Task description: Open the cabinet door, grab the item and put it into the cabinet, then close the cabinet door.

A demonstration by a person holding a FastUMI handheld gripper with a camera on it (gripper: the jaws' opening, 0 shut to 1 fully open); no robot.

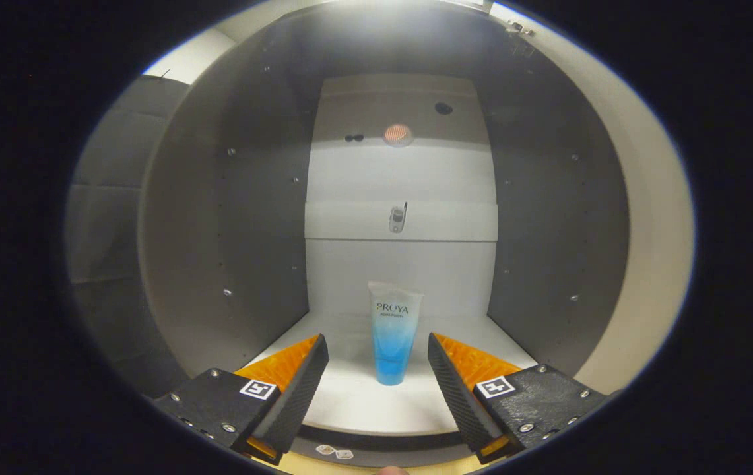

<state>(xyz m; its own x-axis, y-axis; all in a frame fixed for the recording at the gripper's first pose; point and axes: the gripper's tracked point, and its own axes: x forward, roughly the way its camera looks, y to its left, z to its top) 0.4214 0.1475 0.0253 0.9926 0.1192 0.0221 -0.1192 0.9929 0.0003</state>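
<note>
Claw: the hand-held two-finger claw [378, 361] is released, its fingers spread wide and touching nothing, pointed straight into the open cabinet

Item: the blue-and-clear plastic squeeze tube [394, 333] stands on its cap on the cabinet's white floor panel [356, 402], upright, seen between the two fingertips but a little beyond them

Why it stands so: resting on the flat cap keeps the tube steady with nothing gripping it, and the free gap on either side suggests it has been let go

Cabinet: grey side walls [251, 218] close in left and right, with a pale back panel [402, 178] behind the tube; the tube sits well forward of that back panel

Back panel details: a small metal fitting [398, 219] sits at mid height and an orange glow [398, 134] higher up, possibly a reflected light, too blurred to say

Door: a pale panel [633, 218] along the right side looks like the opened door swung aside

Stage: placing appears done; drawing back and shutting the door remain
</note>
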